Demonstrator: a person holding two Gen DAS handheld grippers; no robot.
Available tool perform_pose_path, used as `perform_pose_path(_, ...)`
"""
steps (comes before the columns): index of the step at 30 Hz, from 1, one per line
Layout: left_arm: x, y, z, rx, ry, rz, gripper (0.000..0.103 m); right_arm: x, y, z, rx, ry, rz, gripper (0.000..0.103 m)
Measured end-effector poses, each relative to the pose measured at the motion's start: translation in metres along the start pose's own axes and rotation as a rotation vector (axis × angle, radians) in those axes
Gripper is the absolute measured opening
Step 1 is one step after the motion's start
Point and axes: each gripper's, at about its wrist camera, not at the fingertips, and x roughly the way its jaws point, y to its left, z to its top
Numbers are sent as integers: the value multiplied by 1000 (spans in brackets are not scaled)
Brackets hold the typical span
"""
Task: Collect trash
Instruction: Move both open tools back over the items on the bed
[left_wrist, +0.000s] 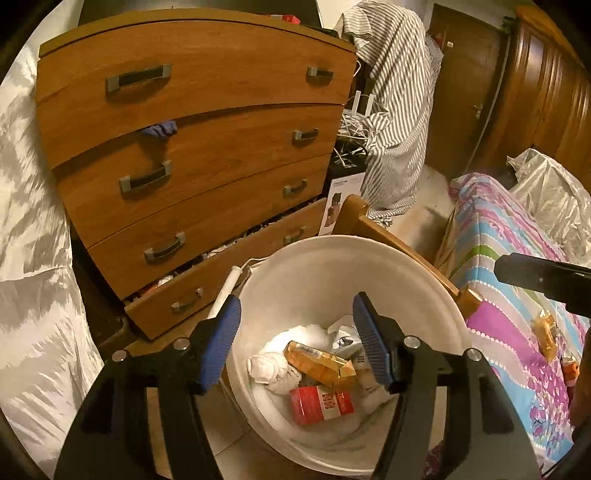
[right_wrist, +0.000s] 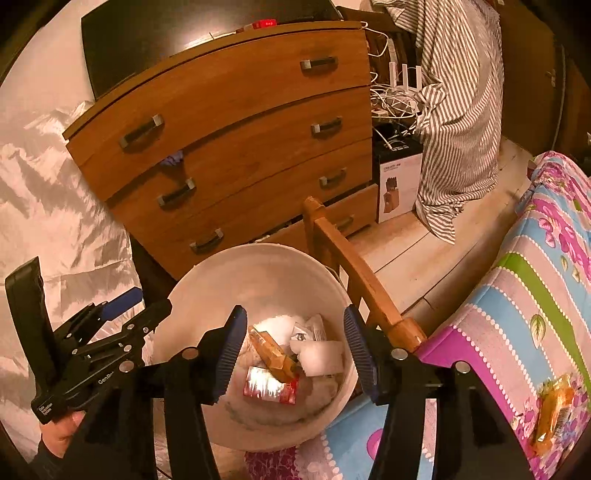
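A white bin (left_wrist: 314, 277) stands on the floor below both grippers. In it lie an orange wrapper (left_wrist: 319, 363), a red pack (left_wrist: 321, 404) and crumpled white tissue (left_wrist: 273, 369). My left gripper (left_wrist: 297, 325) hangs open over the bin with nothing between its blue pads. In the right wrist view the same bin (right_wrist: 258, 280) shows the red pack (right_wrist: 269, 387) and the orange wrapper (right_wrist: 273, 354). My right gripper (right_wrist: 294, 328) is open above it and holds nothing. Another orange wrapper (right_wrist: 552, 410) lies on the flowered bed cover (right_wrist: 535, 277).
A wooden chest of drawers (left_wrist: 203, 147) stands behind the bin, its bottom drawer (left_wrist: 229, 273) pulled out. A wooden rail (right_wrist: 351, 266) runs past the bin's right side. Shiny white cloth (left_wrist: 29, 258) fills the left, and striped fabric (left_wrist: 399, 110) hangs at the back.
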Motion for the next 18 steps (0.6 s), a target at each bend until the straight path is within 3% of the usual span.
perform_pose_path(7,-17,-25,-4,40,-20,-31,60,-31,-16,-23,33,-49,2,56)
perform_pose_path(10,-24,-47,-10,72,-26,-63,60,-60,-34,-49,54,-101,-13,56)
perform_pose_path(13,-28,-80,-22,129,-19,-110,60,-96,-58,-88,78,-157,-48,57)
perform_pose_path(18,-27,-159,-57,261,30,-224,60,-161,-117,-184,155,-220,-132,57)
